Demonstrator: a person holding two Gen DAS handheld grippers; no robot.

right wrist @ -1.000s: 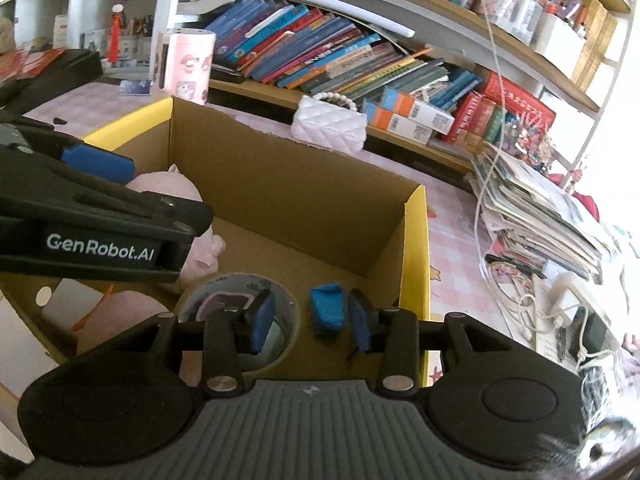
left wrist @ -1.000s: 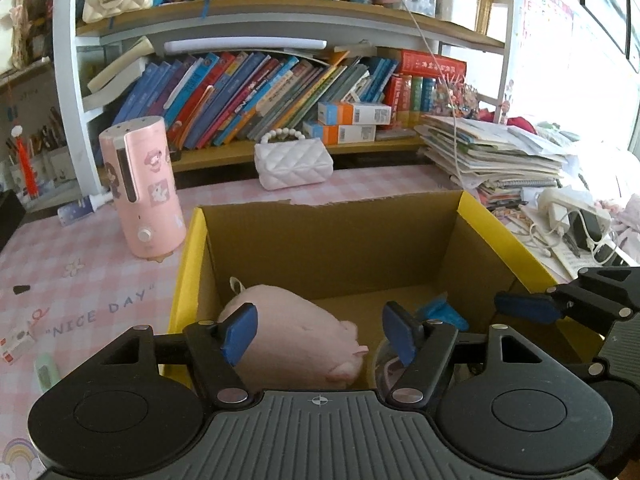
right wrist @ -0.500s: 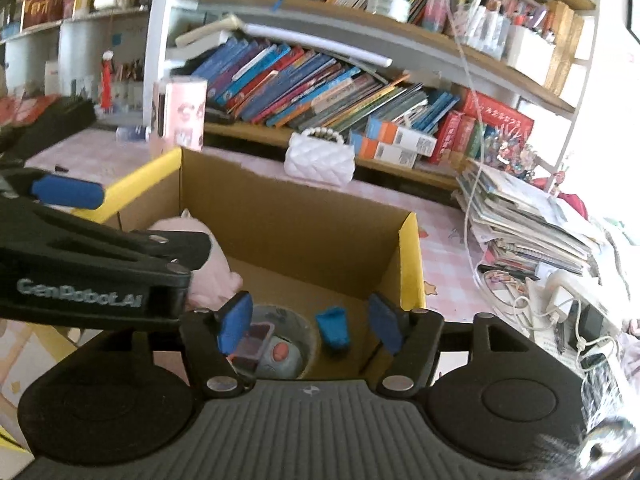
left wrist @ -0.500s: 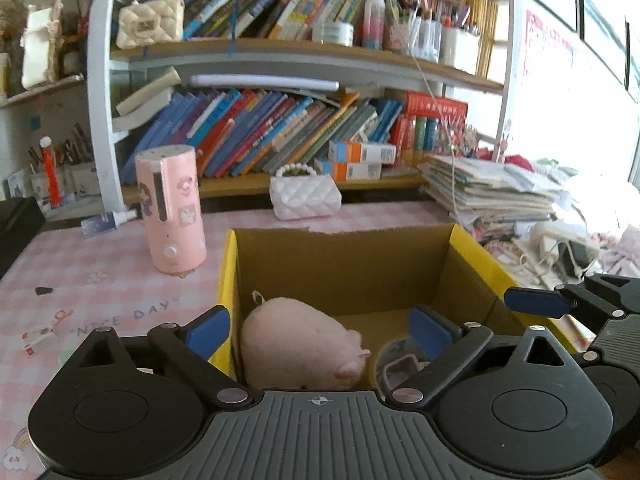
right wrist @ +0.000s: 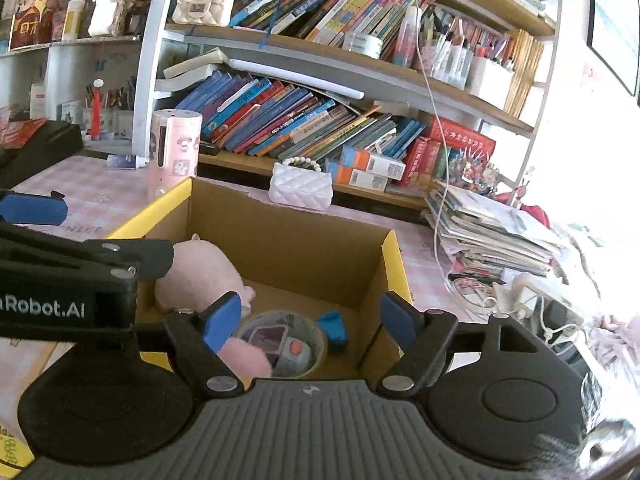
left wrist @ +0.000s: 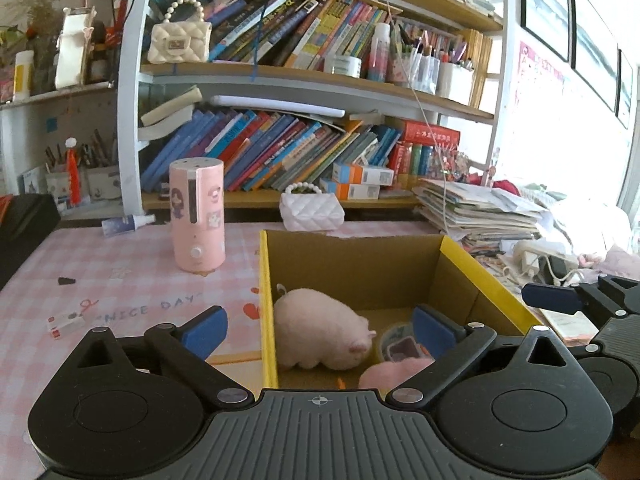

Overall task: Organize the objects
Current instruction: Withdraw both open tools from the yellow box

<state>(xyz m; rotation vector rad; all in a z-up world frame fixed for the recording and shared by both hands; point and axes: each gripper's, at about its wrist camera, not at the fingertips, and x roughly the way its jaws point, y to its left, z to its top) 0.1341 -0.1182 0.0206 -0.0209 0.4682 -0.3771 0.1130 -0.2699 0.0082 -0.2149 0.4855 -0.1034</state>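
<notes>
An open cardboard box with yellow flaps stands on the pink checked table. Inside lie a pink plush pig, a second pink plush piece, a round clear tub and a small blue object. My left gripper is open and empty, above the box's near left edge. My right gripper is open and empty, above the box's near right side. The right gripper's arm shows in the left wrist view.
A pink cylindrical humidifier stands left of the box. A white quilted purse sits behind it against bookshelves. A stack of papers and cables lie to the right. Small items lie on the table at left.
Both grippers have risen and pulled back from the box, and their jaws have opened wider. The box contents have stayed where they were.
</notes>
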